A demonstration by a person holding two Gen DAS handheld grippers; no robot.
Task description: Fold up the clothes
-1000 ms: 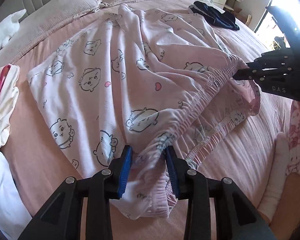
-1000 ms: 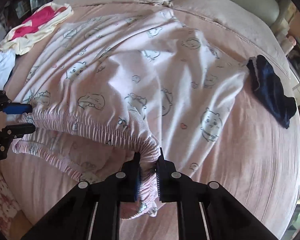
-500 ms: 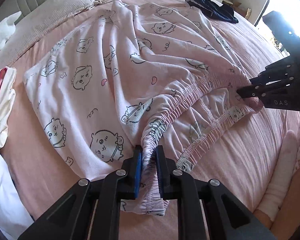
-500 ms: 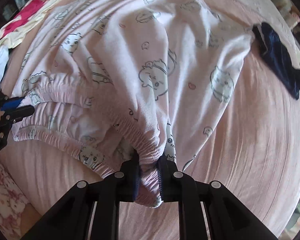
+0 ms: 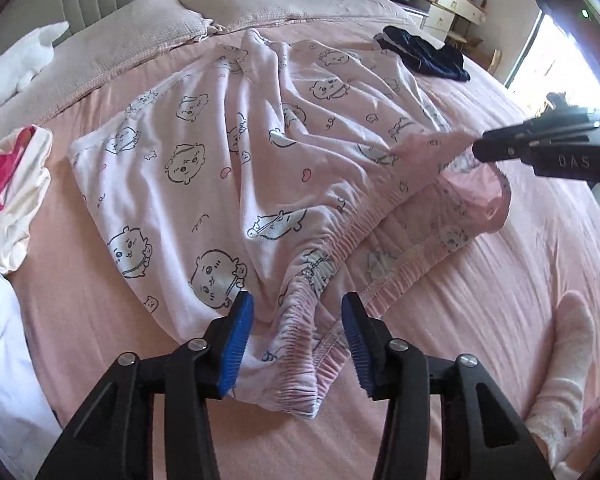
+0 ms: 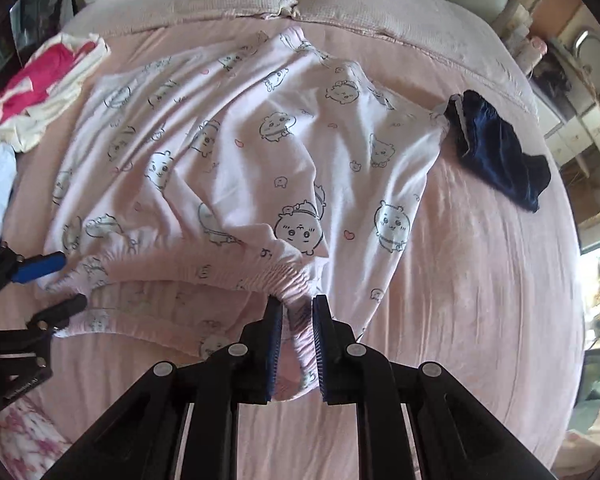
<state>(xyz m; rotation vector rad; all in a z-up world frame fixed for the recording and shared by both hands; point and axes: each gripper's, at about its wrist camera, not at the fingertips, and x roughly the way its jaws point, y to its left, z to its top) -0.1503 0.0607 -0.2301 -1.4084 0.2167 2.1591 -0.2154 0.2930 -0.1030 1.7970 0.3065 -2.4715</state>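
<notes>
Pink bed (image 5: 480, 320) carries pajama pants (image 5: 220, 152). Left claw (image 5: 298, 336) opening, waistband loose between pads. Right claw (image 6: 297, 336) pinches waistband, narrow. Judgement: regrip left corner, keep band taut.

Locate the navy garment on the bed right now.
The navy garment lies bunched on the pink bedspread, far right in the right wrist view, touching the far corner of the cartoon-print pyjama bottoms, below the pillows.
</notes>
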